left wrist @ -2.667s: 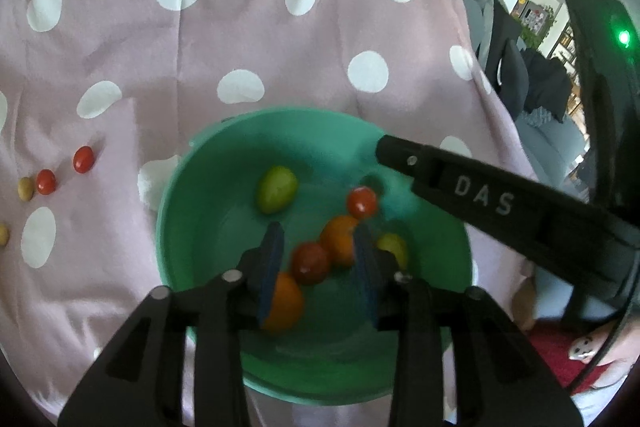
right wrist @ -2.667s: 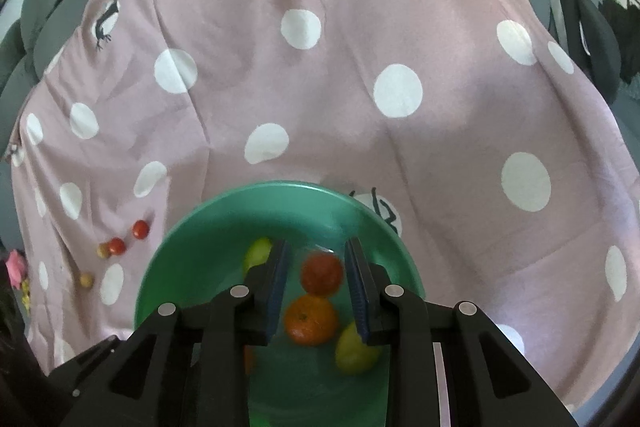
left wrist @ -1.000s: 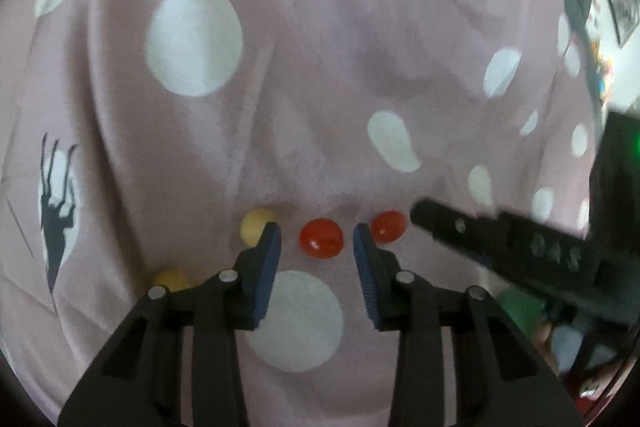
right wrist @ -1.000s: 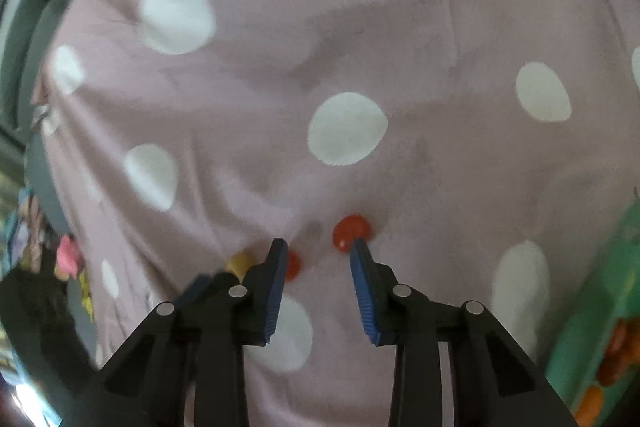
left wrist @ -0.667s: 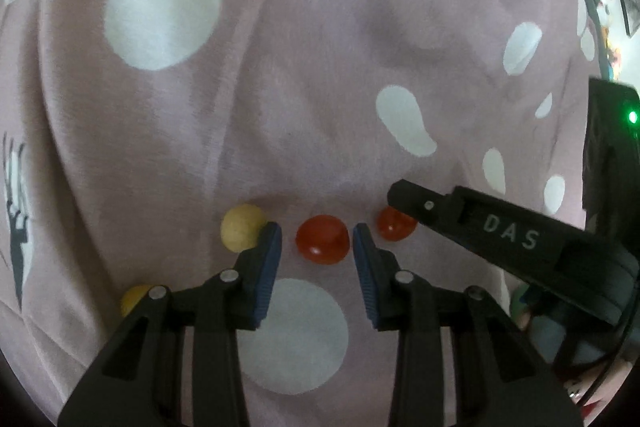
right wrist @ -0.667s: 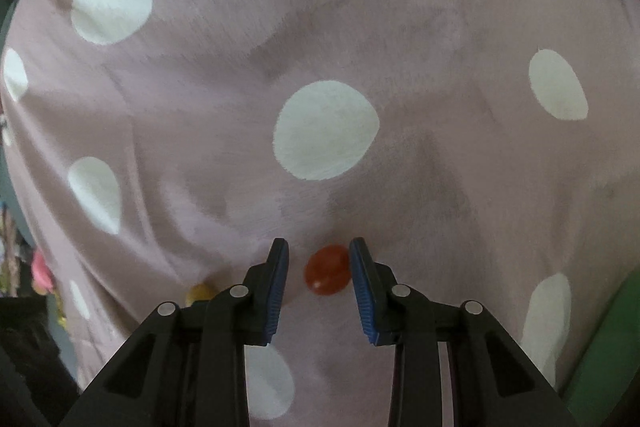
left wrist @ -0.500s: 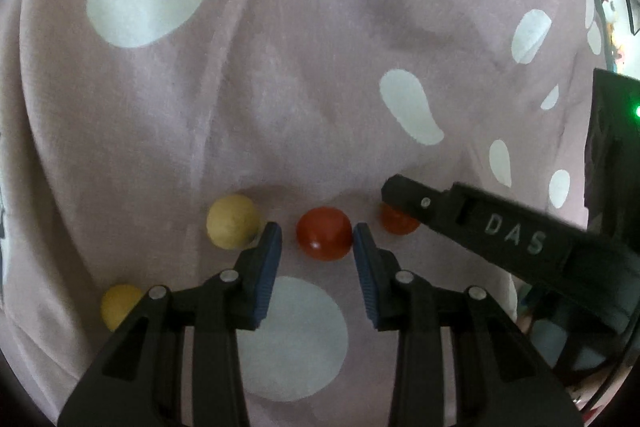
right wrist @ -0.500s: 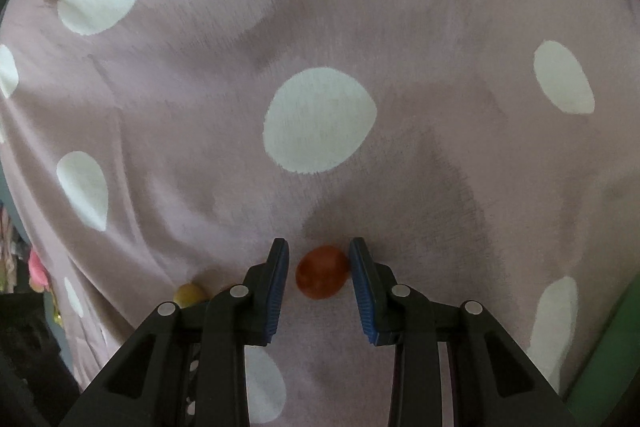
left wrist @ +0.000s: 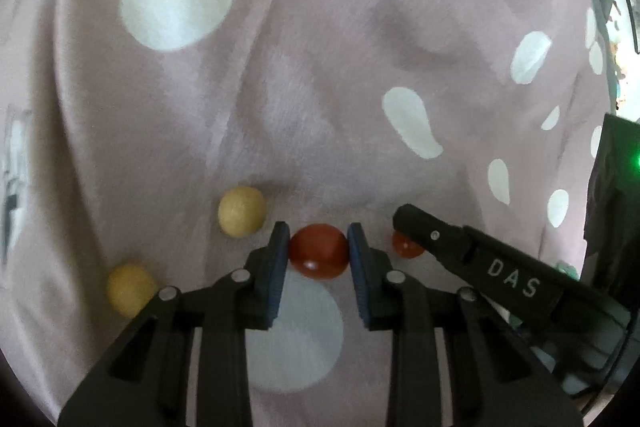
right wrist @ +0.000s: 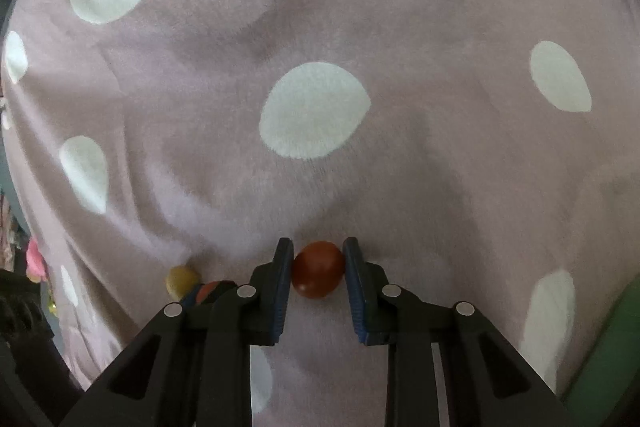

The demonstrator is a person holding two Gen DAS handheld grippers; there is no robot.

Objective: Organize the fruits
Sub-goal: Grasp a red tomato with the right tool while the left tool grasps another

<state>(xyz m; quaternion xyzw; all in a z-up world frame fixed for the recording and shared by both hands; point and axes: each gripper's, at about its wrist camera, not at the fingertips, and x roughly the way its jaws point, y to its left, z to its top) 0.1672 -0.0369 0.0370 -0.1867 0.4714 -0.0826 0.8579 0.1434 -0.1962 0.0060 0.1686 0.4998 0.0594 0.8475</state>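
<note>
In the left wrist view a red cherry tomato (left wrist: 320, 259) lies on the pink spotted blanket (left wrist: 320, 87). My left gripper (left wrist: 318, 241) is closing, and both blue pads touch the tomato's sides. Two yellow fruits (left wrist: 242, 211) (left wrist: 130, 289) lie to its left. A second red tomato (left wrist: 406, 247) to the right is half hidden by the right gripper's finger (left wrist: 440, 239). In the right wrist view my right gripper (right wrist: 318, 255) is closing on that red tomato (right wrist: 318, 277), pads against both its sides. A yellow fruit (right wrist: 182, 281) shows at lower left.
The green bowl's rim (right wrist: 608, 359) shows at the lower right edge of the right wrist view. The blanket has folds and white spots. A dark couch edge and a pink object (right wrist: 34, 259) lie at the far left.
Both grippers came down closer to the blanket. Each pair of jaws narrowed from standing apart around a red tomato to touching it on both sides.
</note>
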